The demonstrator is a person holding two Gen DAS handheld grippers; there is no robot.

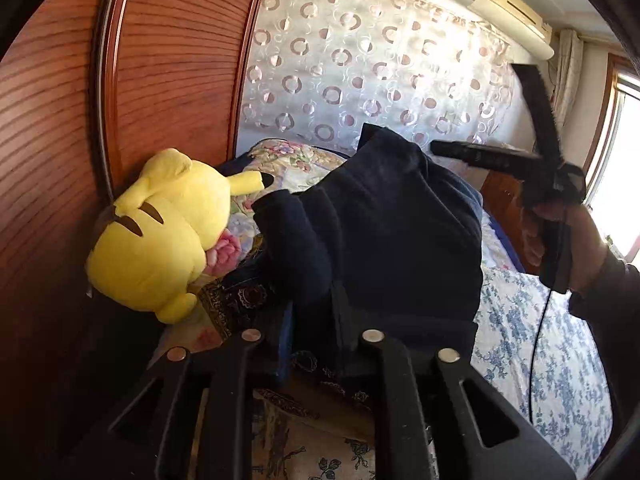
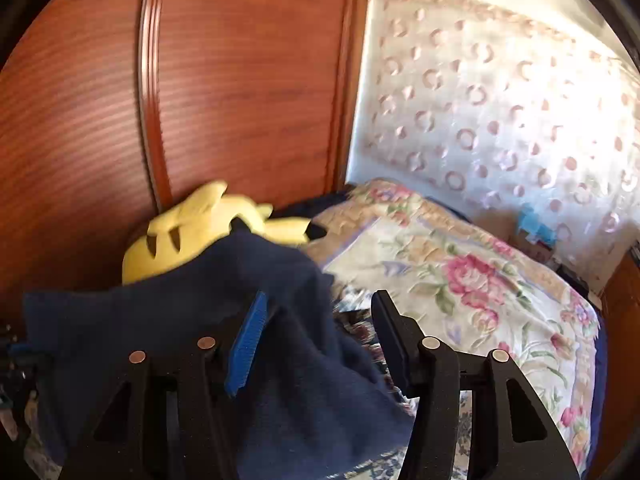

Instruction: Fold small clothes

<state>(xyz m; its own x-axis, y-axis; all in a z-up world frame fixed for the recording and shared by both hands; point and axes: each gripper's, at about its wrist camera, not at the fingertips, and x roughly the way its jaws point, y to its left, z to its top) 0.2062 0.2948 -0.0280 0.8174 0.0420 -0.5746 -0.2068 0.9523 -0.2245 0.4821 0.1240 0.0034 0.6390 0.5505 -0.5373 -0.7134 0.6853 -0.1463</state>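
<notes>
Navy garment (image 1: 384,232) was bunched, hanging mid-air over bed (image 1: 552,360), near yellow plush (image 1: 160,232). No clean fold visible; judged early stage, flattening and folding left. Left claw (image 1: 312,320) was nearly together, clamped on garment's lower edge. Right claw (image 2: 320,344) was apart, cloth draped between fingers, pads not pressing. Floral quilt (image 2: 460,280) lay beyond.
</notes>
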